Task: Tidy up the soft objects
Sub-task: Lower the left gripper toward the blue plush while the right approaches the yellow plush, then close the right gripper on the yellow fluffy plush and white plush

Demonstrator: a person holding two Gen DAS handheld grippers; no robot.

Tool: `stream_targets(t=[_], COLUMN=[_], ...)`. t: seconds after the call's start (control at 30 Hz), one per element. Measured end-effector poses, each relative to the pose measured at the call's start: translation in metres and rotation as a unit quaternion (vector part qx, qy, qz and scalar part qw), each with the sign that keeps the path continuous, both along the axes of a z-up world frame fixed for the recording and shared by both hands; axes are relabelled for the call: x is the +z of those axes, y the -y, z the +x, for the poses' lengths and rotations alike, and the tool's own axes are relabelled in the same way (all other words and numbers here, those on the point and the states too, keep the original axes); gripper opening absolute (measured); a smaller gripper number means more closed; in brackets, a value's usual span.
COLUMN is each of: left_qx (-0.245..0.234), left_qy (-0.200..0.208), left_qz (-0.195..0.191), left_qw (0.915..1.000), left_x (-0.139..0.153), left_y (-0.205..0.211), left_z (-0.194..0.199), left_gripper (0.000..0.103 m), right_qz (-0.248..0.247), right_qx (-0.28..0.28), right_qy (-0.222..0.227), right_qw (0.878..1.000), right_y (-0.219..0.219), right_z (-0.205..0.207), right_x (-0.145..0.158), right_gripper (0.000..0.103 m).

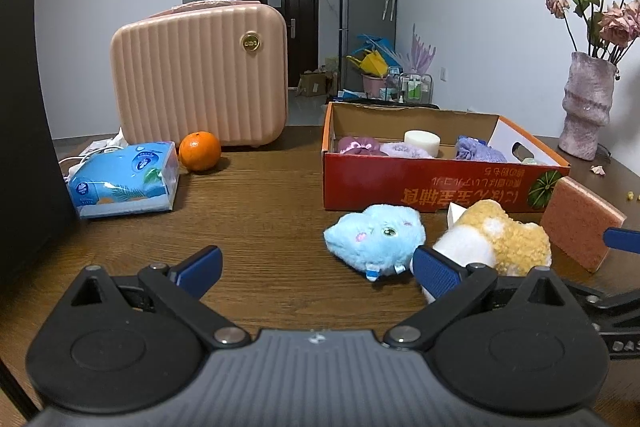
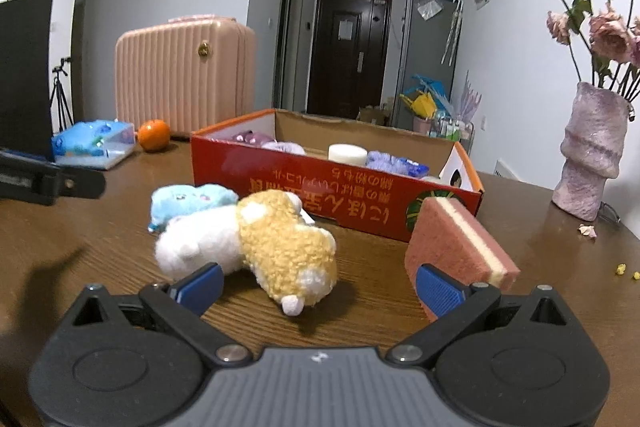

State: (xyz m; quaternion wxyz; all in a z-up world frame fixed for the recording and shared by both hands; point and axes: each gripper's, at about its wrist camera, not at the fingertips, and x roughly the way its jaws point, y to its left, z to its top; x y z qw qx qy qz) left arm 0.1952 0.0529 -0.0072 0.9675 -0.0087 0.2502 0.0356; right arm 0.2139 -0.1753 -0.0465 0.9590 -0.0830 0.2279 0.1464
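Observation:
A blue plush toy (image 1: 376, 237) (image 2: 188, 201) and a tan-and-white plush dog (image 1: 492, 237) (image 2: 264, 243) lie on the brown table in front of a red cardboard box (image 1: 420, 187) (image 2: 320, 183). The box holds purple soft items (image 1: 360, 145), a white round sponge (image 1: 422, 139) (image 2: 347, 153) and a lavender cloth (image 1: 478, 150). A pink sponge (image 1: 580, 223) (image 2: 456, 247) leans upright by the box's corner. My left gripper (image 1: 318, 269) is open, just left of the blue plush. My right gripper (image 2: 318, 285) is open around the dog's rear, its right finger against the sponge.
A pink ribbed case (image 1: 200, 83) (image 2: 184, 75), an orange (image 1: 199, 151) (image 2: 153, 135) and a blue tissue pack (image 1: 124, 179) (image 2: 94, 143) stand at the back left. A dark panel (image 1: 24, 107) borders the left. A vase of dried roses (image 1: 584, 103) (image 2: 592, 151) stands at the right.

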Motion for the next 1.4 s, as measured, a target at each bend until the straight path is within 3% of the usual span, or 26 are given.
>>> stream_targets(t=[0.23, 0.53, 0.67, 0.87, 1.23, 1.4], left_qx=[0.005, 0.003, 0.007, 0.008, 0.01, 0.01], left_qy=[-0.007, -0.012, -0.013, -0.018, -0.022, -0.019], left_qz=[0.012, 0.016, 0.015, 0.013, 0.011, 0.01], left_qw=[0.9999, 0.9998, 0.9998, 0.9997, 0.9996, 0.9997], left_x=[-0.008, -0.011, -0.012, -0.013, -0.015, -0.014], left_y=[-0.002, -0.007, -0.008, -0.009, -0.01, -0.01], left_z=[0.006, 0.008, 0.008, 0.009, 0.011, 0.01], left_gripper=[0.103, 0.103, 0.103, 0.103, 0.103, 0.103], right_qz=[-0.05, -0.1, -0.105, -0.099, -0.075, -0.051], right_qx=[0.008, 0.061, 0.082, 0.114, 0.12, 0.106], right_qy=[-0.011, -0.021, -0.026, -0.03, -0.015, 0.005], right_qw=[0.999, 0.993, 0.991, 0.988, 0.99, 0.993], right_y=[-0.017, -0.035, -0.039, -0.041, -0.036, -0.028], right_z=[0.034, 0.059, 0.062, 0.062, 0.052, 0.039], right_x=[-0.007, -0.013, -0.016, -0.02, -0.016, -0.011], right_gripper=[0.103, 0.1, 0.091, 0.063, 0.049, 0.047])
